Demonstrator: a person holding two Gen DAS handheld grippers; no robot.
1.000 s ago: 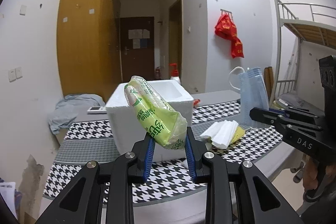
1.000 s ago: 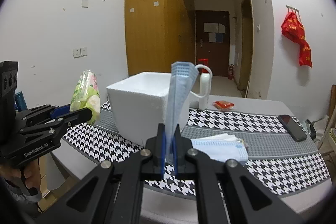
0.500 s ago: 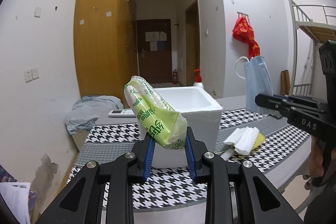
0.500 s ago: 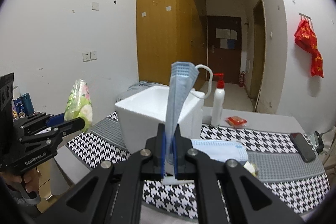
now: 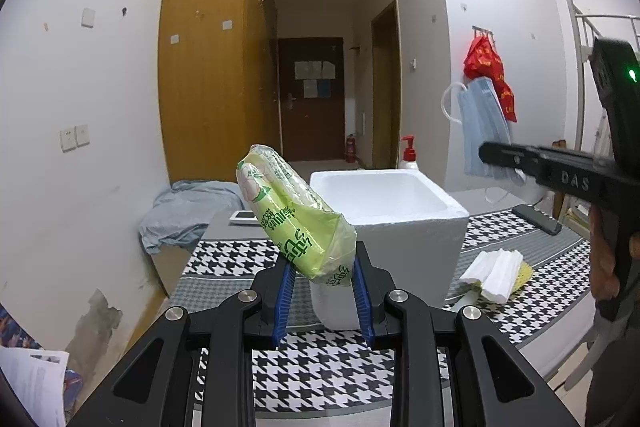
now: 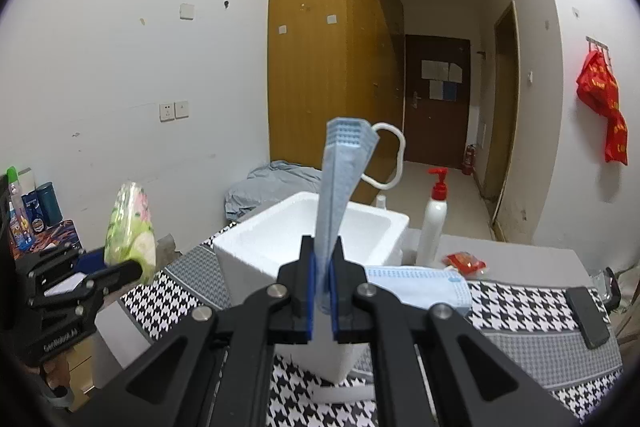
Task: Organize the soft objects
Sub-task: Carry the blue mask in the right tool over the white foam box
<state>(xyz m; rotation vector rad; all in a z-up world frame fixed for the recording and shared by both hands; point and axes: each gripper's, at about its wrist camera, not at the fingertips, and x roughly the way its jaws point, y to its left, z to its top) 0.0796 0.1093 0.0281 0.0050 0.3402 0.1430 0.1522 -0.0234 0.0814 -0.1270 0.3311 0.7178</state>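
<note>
My left gripper [image 5: 322, 279] is shut on a green tissue pack [image 5: 292, 219] and holds it up in the air, in front of the white foam box [image 5: 400, 227]. The pack also shows in the right wrist view [image 6: 130, 227]. My right gripper [image 6: 321, 283] is shut on a stack of blue face masks [image 6: 340, 179], held upright just before the open box [image 6: 304, 247]. From the left wrist view the masks [image 5: 482, 131] hang to the right of the box, above the table.
The table has a black-and-white houndstooth cloth [image 5: 328, 375]. On it lie a white folded cloth with a yellow sponge [image 5: 496, 269], more blue masks [image 6: 420, 287], a pump bottle [image 6: 434, 219], a red packet [image 6: 464, 261] and a phone [image 6: 588, 315].
Both grippers have risen and drawn nearer to the foam box, whose open inside now shows. Both grips are unchanged.
</note>
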